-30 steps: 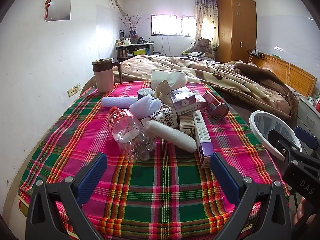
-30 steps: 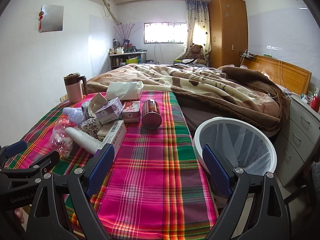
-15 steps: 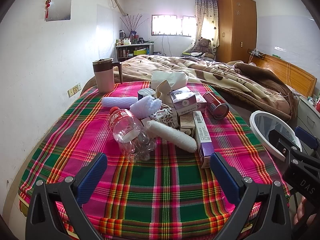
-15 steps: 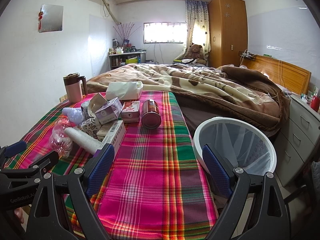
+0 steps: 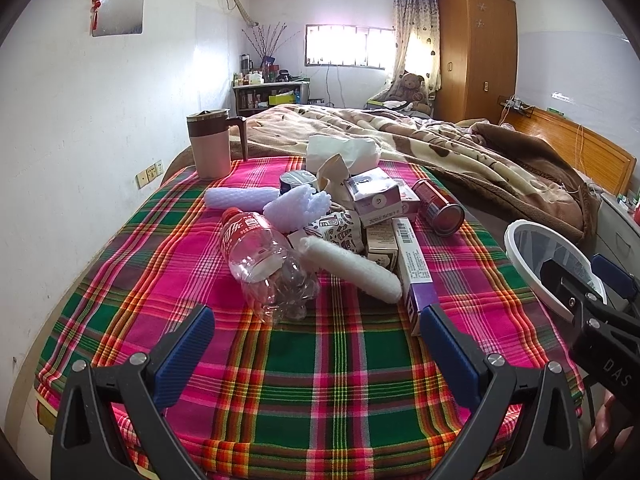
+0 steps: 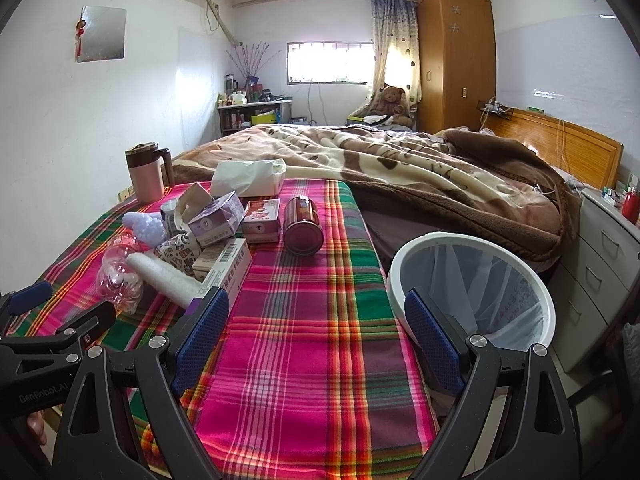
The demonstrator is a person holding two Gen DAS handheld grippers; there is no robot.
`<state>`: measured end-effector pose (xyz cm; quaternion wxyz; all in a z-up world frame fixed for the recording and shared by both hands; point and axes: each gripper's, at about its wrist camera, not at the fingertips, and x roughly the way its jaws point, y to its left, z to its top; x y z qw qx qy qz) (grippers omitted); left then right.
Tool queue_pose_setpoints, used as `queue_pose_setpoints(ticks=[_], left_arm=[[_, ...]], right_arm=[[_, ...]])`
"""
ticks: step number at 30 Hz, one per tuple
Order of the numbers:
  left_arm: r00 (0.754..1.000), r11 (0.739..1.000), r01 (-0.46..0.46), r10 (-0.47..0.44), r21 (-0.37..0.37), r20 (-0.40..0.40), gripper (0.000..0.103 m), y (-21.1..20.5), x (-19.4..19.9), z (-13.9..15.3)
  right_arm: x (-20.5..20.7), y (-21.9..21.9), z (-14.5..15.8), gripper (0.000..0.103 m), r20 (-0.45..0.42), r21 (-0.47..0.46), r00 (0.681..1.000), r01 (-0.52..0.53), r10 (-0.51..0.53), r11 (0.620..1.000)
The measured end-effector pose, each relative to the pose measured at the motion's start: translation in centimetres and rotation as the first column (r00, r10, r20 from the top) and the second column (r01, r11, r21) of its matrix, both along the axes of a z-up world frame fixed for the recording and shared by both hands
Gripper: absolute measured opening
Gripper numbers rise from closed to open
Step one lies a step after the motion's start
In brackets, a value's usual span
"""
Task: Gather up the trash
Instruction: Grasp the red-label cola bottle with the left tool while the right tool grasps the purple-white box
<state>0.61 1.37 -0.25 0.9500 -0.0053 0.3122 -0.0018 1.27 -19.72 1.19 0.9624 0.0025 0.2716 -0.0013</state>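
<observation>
Left tongs (image 5: pixel 316 344): pads spread wide, nothing between them, hovering over the bare plaid tabletop (image 5: pixel 320 380) at its near edge. Right tongs (image 6: pixel 316 340): likewise spread and empty, straddling the tabletop's right edge.

Landmark: the crushed clear plastic bottle (image 5: pixel 264 264).
- It lies straight ahead of the left tongs, nearest item of the trash pile. Long axis runs away from the tongs and slightly left, red-labelled neck at the far end, crumpled base toward the tongs.
- Just right of the bottle, a white foam roll (image 5: pixel 352 268) lies diagonally, its near end pointing right.
- Right of that, a long purple-ended carton (image 5: pixel 412 268) lies lengthwise, its end close to the left tongs' right pad.
- Farther right and back, a red can (image 6: pixel 303 226) on its side.
- White lined bin (image 6: pixel 472 288) stands off the tabletop's right side, beside the right tongs.

Judgement: the left tongs are nearer the bottle; the right tongs are nearer the bin.
</observation>
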Motion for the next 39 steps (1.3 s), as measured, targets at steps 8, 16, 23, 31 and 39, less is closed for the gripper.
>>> queue_pose_setpoints(ticks=[8, 16, 23, 31, 39], left_arm=[[0.998, 0.999, -0.028, 0.025, -0.035, -0.062, 0.103, 3.0, 2.3, -1.4], [0.989, 0.995, -0.070, 0.059, -0.078, -0.136, 0.103, 5.5, 5.5, -2.9], [0.987, 0.987, -0.077, 0.055, -0.143, -0.154, 0.101, 7.2, 7.0, -3.0], [0.990, 0.983, -0.096, 0.077, -0.160, -0.118, 0.101, 8.7, 8.5, -1.7], [0.979, 0.984, -0.093, 0.063, -0.153, -0.191, 0.101, 9.0, 11.2, -3.0]], right_arm=[[2.5, 0.9, -2.1, 0.091, -0.106, 0.085, 0.991, -0.077, 0.086, 0.993], [5.1, 2.7, -3.2, 0.091, -0.177, 0.136, 0.973, -0.123, 0.147, 0.983], [6.4, 4.2, -3.7, 0.091, -0.212, 0.141, 0.960, -0.157, 0.185, 0.977], [8.2, 4.9, -4.2, 0.091, -0.244, 0.176, 0.950, -0.155, 0.196, 0.972], [9.9, 5.8, -5.0, 0.071, -0.306, 0.143, 0.937, -0.131, 0.170, 0.981]])
